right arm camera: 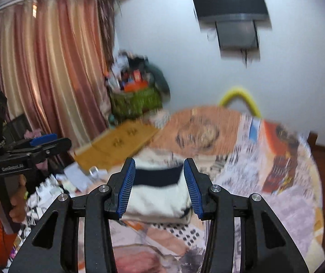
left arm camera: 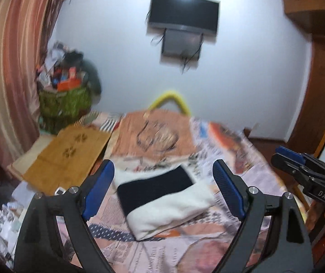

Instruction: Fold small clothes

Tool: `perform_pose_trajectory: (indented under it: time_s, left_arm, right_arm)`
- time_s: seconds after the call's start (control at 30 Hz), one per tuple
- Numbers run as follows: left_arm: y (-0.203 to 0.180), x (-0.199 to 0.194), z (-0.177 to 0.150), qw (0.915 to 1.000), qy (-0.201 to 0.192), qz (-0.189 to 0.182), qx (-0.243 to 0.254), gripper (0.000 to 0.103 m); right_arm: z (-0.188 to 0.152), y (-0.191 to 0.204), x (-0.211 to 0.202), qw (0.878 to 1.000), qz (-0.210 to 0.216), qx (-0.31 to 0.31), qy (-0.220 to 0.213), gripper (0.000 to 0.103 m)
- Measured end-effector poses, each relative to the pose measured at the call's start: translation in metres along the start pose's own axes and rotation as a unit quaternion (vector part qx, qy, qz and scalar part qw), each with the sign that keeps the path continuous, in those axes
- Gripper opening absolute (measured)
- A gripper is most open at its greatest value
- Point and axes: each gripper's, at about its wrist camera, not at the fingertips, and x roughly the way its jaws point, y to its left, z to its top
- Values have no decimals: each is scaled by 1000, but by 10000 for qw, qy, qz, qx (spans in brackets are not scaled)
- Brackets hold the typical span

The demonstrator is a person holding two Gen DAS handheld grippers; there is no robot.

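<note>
A folded white garment with a wide black band (left arm camera: 162, 199) lies flat on the newspaper-covered table (left arm camera: 230, 163). It also shows in the right wrist view (right arm camera: 160, 193). My left gripper (left arm camera: 163, 182) is open and empty, held above the garment with a blue pad on each side of it. My right gripper (right arm camera: 159, 182) is open and empty, also above and just short of the garment. The right gripper shows at the right edge of the left wrist view (left arm camera: 303, 170). The left gripper shows at the left of the right wrist view (right arm camera: 42, 147).
A flat brown cardboard sheet (left arm camera: 69, 154) lies at the table's left. An orange printed bag with a yellow handle (left arm camera: 155, 134) lies behind the garment. A green basket of clutter (left arm camera: 64, 100) stands by the striped curtain (left arm camera: 10, 68). A TV (left arm camera: 184, 13) hangs on the wall.
</note>
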Motion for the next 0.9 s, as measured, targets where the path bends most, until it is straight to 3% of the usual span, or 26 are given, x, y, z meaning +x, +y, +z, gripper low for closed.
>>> perform_pose_trajectory:
  time_s: [0.27,0.37,0.53,0.73,0.9]
  left_arm:
    - [-30,-84,4,9946,-976,-304,193,89]
    - [-36,-107,-3,9916,-1256,-266,168,90]
    - [-36,-122,-18,9908,-1333,-235,7,98]
    - [-43,-127,-27,9910,-1334,-16,78,103]
    - [-46,-128,-31,9915,-1298,43,91,103]
  right_arm:
    - [7,39,-70,9951,-23,-224,-965,42]
    - [0,51,-89,9928,-68,-242,-1170,50]
    - [-10,57,-97,9908,-425,-292,-1252,79]
    - [-8,53,-98,9889,-731,-274,-1263,99]
    - [-9,53,-101,9876,-798,-299,-1320,102]
